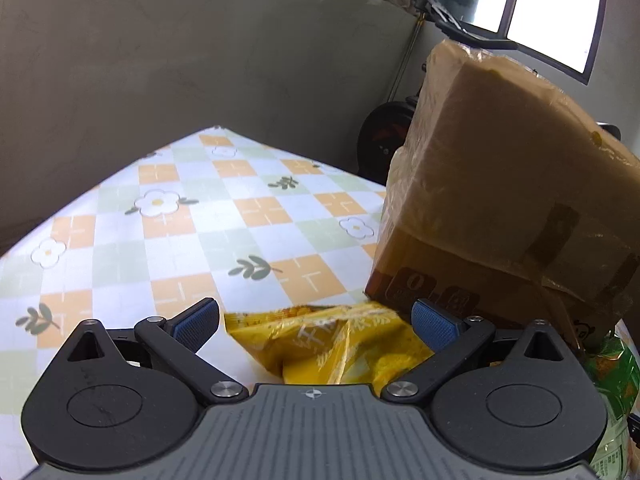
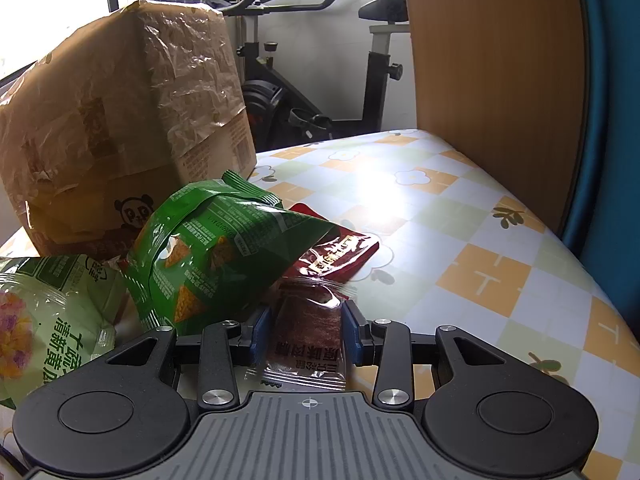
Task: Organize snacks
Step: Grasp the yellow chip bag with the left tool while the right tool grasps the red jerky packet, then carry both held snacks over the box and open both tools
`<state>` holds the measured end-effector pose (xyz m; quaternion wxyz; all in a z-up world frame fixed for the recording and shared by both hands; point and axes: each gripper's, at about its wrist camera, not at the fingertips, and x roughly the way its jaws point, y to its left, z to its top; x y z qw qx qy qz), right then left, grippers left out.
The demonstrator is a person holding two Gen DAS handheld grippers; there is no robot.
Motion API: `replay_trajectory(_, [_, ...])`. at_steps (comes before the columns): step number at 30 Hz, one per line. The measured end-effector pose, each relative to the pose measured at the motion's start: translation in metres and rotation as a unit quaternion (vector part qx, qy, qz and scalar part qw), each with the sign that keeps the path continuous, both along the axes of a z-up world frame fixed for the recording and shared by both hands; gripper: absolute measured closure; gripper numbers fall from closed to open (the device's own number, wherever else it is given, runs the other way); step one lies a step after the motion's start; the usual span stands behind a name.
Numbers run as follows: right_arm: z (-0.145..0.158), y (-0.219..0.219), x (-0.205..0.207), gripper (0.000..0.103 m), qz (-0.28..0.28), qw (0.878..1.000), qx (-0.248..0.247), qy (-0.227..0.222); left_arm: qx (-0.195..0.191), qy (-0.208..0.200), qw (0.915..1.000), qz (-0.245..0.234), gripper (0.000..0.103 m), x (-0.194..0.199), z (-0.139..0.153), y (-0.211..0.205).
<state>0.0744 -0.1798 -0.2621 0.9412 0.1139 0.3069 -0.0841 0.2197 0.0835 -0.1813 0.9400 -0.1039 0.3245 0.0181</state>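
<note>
In the left wrist view my left gripper (image 1: 316,322) is open, its blue pads on either side of a yellow snack packet (image 1: 336,344) lying on the checked tablecloth (image 1: 168,232). A brown cardboard box (image 1: 504,184) wrapped in plastic stands just right of it. In the right wrist view my right gripper (image 2: 306,334) has its pads close against the sides of a small clear packet of red-brown snack (image 2: 308,336). A green chip bag (image 2: 216,256) lies just left of it, a dark red packet (image 2: 340,256) behind it, and a pale green bag (image 2: 48,316) at far left.
The box also shows in the right wrist view (image 2: 120,120), behind the bags. An exercise bike (image 2: 312,80) stands past the table's far edge. A wooden chair back (image 2: 492,80) rises at the table's right side. A grey wall (image 1: 200,60) lies beyond the left table edge.
</note>
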Motion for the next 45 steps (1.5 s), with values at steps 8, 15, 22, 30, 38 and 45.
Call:
replay_trajectory(8, [0.0,0.0,0.0,0.068,0.0,1.0,0.001,0.0,-0.024,0.008,0.9994,-0.022,0.0,-0.01,-0.023,0.003])
replay_trajectory(15, [0.0,0.0,0.0,0.068,0.0,1.0,0.0,0.0,-0.041,0.011,0.9986,-0.032,0.0,-0.006,-0.034,-0.004])
replay_trajectory(22, [0.0,0.0,0.001,0.068,0.0,1.0,0.0,0.0,-0.052,0.024,0.9971,-0.05,0.008,-0.004,-0.039,-0.008])
replay_trajectory(30, [0.0,0.0,0.001,0.067,-0.001,1.0,0.001,0.0,-0.035,-0.025,0.9975,-0.055,0.03,-0.021,-0.029,-0.013])
replay_trajectory(38, [0.0,0.0,0.001,0.067,0.0,1.0,0.0,0.0,-0.016,-0.072,0.9958,-0.054,0.032,-0.051,-0.015,-0.005])
replay_trajectory(45, [0.0,-0.002,-0.001,0.068,-0.001,1.0,0.008,-0.005,-0.014,-0.068,0.9967,-0.041,0.032,-0.067,-0.013,-0.004])
